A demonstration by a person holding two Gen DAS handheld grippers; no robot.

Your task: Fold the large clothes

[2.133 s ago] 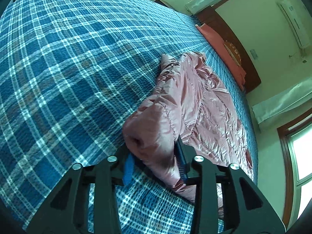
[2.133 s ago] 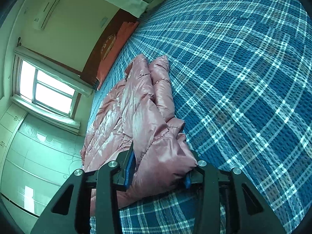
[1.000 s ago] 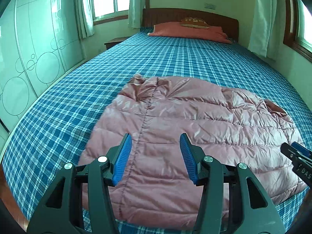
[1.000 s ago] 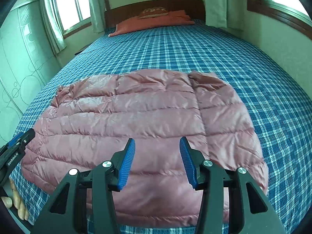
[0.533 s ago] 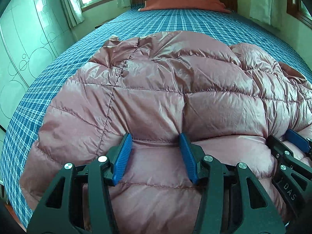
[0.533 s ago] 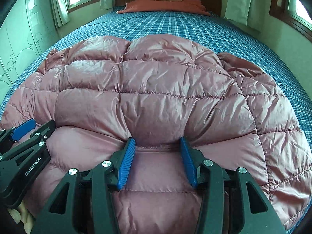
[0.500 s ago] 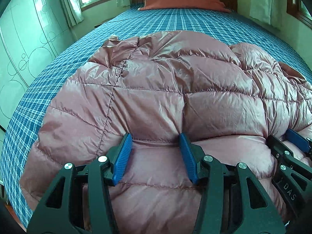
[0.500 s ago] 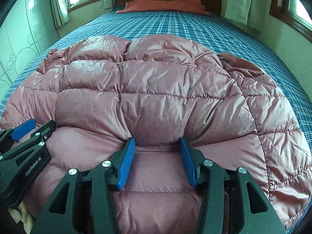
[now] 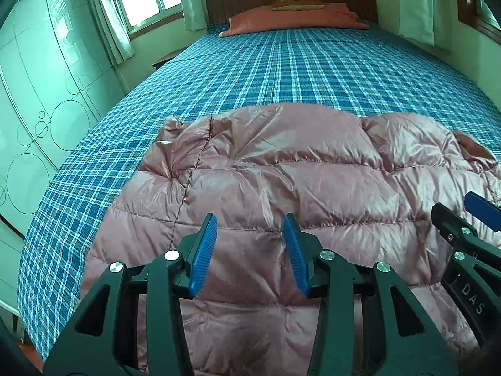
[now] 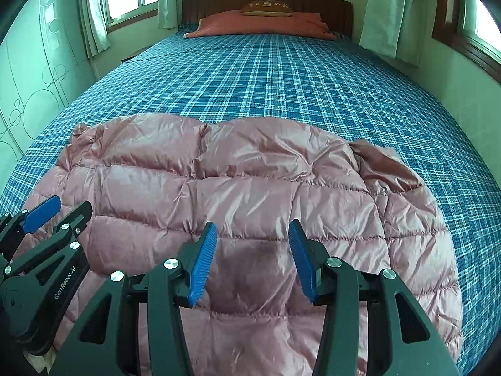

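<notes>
Pink quilted jacket [image 9: 313, 188] now flatter on plaid bed [image 9: 281, 72], left hand-held gripper [image 9: 250, 250] narrowing, right hand-held gripper [image 10: 252, 258] open, both empty

The near hem of the pink down jacket [image 9: 313, 188] is buried under the left gripper [image 9: 249, 244] body and runs off the bottom of the frame, and in the right wrist view the right gripper [image 10: 252, 253] covers that same stretch, so whether the blue pads actually touch the fabric is anyone's guess. The patterned cushion [image 10: 266, 8] up on the orange pillow [image 10: 260, 23] has some print or lettering, way too small to read. The windows are chopped by the frame edges and blown out white, and the bed [image 9: 297, 69] loses its near corners to the dark fisheye rim.
</notes>
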